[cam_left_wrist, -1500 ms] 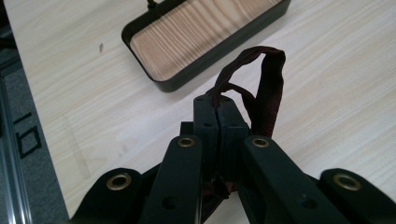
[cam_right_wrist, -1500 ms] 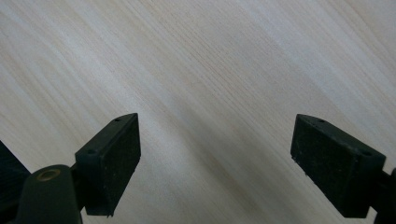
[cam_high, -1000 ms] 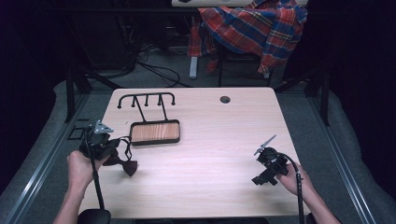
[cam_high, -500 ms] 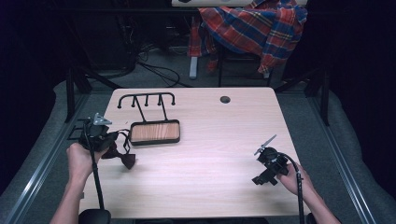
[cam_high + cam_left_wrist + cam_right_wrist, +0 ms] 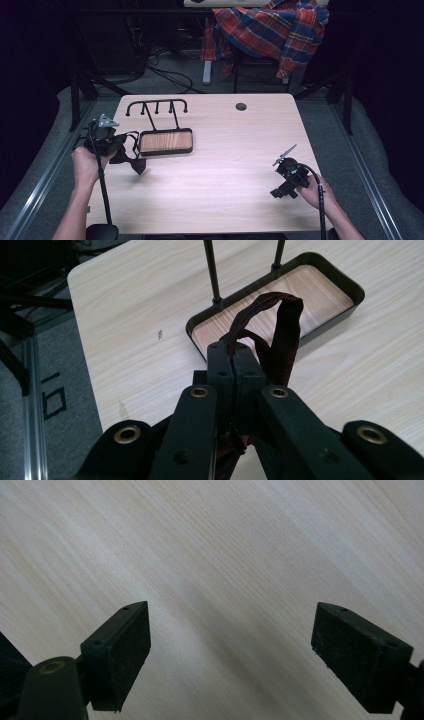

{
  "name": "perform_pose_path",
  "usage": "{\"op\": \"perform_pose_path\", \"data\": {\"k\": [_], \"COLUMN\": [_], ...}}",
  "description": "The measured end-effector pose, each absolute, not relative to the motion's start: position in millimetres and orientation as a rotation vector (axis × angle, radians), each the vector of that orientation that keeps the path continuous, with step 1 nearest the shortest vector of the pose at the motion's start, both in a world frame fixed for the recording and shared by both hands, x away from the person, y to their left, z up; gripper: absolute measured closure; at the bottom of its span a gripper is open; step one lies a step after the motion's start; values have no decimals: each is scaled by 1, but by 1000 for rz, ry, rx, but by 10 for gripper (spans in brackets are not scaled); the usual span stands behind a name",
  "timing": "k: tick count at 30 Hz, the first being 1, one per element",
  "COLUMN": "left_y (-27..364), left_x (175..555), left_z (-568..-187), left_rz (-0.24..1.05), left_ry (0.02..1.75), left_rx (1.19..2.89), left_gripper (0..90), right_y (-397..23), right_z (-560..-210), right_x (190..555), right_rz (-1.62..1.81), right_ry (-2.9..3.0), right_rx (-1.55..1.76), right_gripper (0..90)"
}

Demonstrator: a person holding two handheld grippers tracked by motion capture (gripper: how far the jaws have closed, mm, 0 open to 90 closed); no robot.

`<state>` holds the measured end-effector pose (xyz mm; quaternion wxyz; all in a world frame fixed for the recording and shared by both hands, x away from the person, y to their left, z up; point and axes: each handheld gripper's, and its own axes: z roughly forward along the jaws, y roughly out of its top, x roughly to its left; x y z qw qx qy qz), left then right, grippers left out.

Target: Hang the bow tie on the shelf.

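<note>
Nearest the person, the right claw [image 5: 284, 179] rests low over bare bench [image 5: 225, 190] at the near right, its jaws spread wide with nothing between them; in the right gripper view only pale wood grain lies ahead. At the left edge the left hand [image 5: 85, 165] holds the left claw [image 5: 232, 360] clamped tight on a dark red bow tie [image 5: 280, 335], whose strap loops up above the jaw tips while the bow hangs beneath, off the bench. Just beyond stands a black-rimmed tray [image 5: 165, 141] with a wooden floor, two thin posts rising from its far side to a hook rail [image 5: 157, 105]. Farther back, a small dark hole [image 5: 241, 106] marks the bench. Behind the bench a plaid shirt [image 5: 270, 25] drapes over a chair.
</note>
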<state>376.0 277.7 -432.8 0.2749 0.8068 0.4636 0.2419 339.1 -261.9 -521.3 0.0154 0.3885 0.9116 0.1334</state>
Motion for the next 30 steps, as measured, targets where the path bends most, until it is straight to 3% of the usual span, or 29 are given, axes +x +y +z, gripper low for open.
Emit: {"op": "perform_pose_path", "data": {"k": [30], "left_y": [268], "left_x": [386], "left_z": [-408], "left_rz": [690], "left_ry": [1204], "left_rx": [2169], "left_gripper": [888], "right_y": [-263], "right_z": [-520], "right_x": [339], "right_rz": [414], "right_ry": [2827], "right_rx": [1203], "right_gripper": [159]}}
